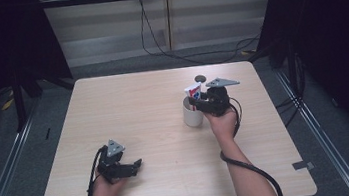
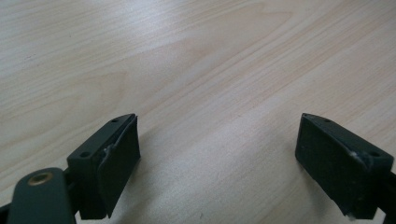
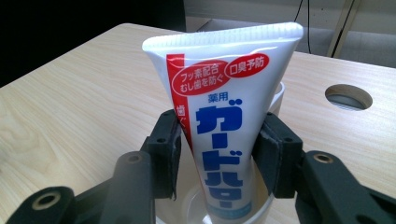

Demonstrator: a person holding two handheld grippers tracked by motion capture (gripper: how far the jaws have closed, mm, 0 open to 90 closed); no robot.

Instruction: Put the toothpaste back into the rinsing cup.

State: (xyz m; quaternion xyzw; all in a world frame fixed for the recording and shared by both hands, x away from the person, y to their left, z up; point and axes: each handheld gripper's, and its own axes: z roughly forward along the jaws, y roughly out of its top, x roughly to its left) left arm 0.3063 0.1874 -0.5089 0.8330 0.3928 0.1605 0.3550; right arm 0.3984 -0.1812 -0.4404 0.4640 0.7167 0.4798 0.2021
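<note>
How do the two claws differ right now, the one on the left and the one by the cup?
The left claw is wide open with nothing between its jaws; the right claw is shut on a toothpaste tube. The left claw sits low near the table's front edge; the right claw is raised over a white cup, the tube's lower end inside it. Both are black, hand-held, with trailing cables.

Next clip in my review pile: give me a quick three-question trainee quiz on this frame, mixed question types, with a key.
1. True or false: the left gripper is closed on the toothpaste tube.
2. Where is the tube's lower end? A) flat on the table B) inside the white cup C) hanging past the table edge
3. Fill in: the right gripper has its pads against the tube's two ____.

Key:
1. False; its jaws stand wide apart over bare wood.
2. B
3. sides
</note>
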